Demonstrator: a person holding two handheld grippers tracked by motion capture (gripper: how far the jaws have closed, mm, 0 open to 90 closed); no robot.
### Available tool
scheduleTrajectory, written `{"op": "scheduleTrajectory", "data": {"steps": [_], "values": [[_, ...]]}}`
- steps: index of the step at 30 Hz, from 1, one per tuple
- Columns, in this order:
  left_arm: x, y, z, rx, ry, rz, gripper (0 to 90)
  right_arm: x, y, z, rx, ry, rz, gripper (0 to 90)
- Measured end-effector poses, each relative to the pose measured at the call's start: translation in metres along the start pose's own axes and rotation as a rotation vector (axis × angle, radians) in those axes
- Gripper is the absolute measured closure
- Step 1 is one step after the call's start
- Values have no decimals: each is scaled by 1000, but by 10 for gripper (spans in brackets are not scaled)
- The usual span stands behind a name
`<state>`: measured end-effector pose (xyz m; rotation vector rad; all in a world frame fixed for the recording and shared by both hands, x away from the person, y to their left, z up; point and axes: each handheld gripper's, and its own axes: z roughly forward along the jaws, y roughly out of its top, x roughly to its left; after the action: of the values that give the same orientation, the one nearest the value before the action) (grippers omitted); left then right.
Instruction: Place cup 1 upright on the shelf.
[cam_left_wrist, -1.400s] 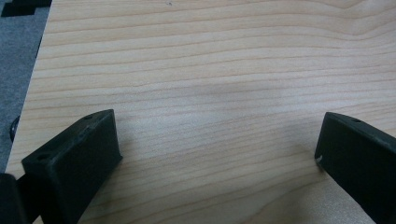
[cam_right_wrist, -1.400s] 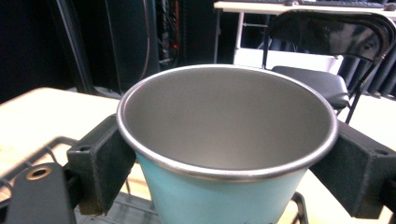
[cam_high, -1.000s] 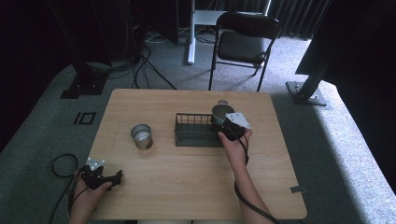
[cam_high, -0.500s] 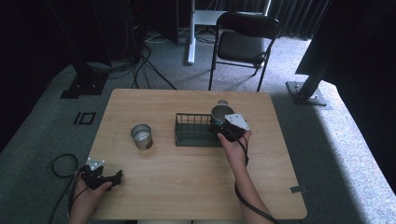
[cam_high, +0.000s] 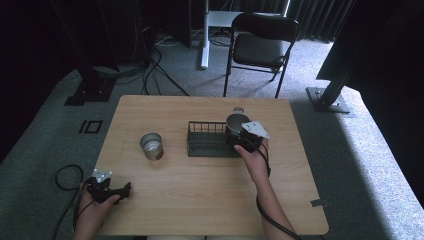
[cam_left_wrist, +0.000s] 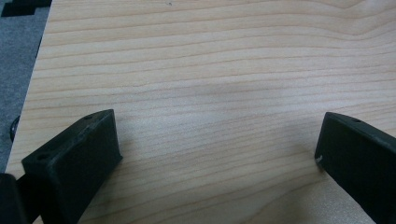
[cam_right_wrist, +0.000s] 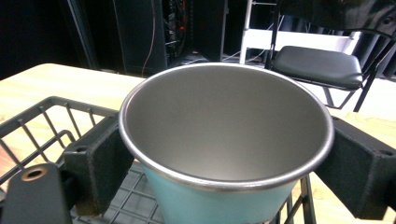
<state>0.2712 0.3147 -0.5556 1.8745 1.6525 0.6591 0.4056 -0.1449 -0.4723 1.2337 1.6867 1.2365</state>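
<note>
Right hand-held gripper (cam_right_wrist: 219, 158) clamped around teal steel cup (cam_right_wrist: 224, 144), upright over wire basket (cam_high: 207, 140) at right end (teal wall clear from right gripper view). Left hand-held gripper (cam_left_wrist: 215, 158) released, bare tabletop (cam_left_wrist: 210, 70) between jaws, near-left corner

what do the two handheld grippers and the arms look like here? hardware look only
Both are black handheld units. The left gripper and right gripper each carry a grey three-cornered plate on top and trail a black cable. In the gripper views the fingers are chunky matte black blocks with small screw holes on their top faces. The forearms are bare, no sleeves showing.
</note>
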Motion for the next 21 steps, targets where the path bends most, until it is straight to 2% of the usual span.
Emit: {"op": "scheduleTrajectory", "data": {"steps": [8, 10, 21], "values": [[0, 0, 0, 0, 0, 0, 4, -3, -2, -6, -2, 21, -1, 107], [0, 0, 0, 0, 0, 0, 4, -3, -2, -9, -7, 22, -20, 107], [0, 0, 0, 0, 0, 0, 4, -5, -6, -21, -7, 46, -49, 107]]}}
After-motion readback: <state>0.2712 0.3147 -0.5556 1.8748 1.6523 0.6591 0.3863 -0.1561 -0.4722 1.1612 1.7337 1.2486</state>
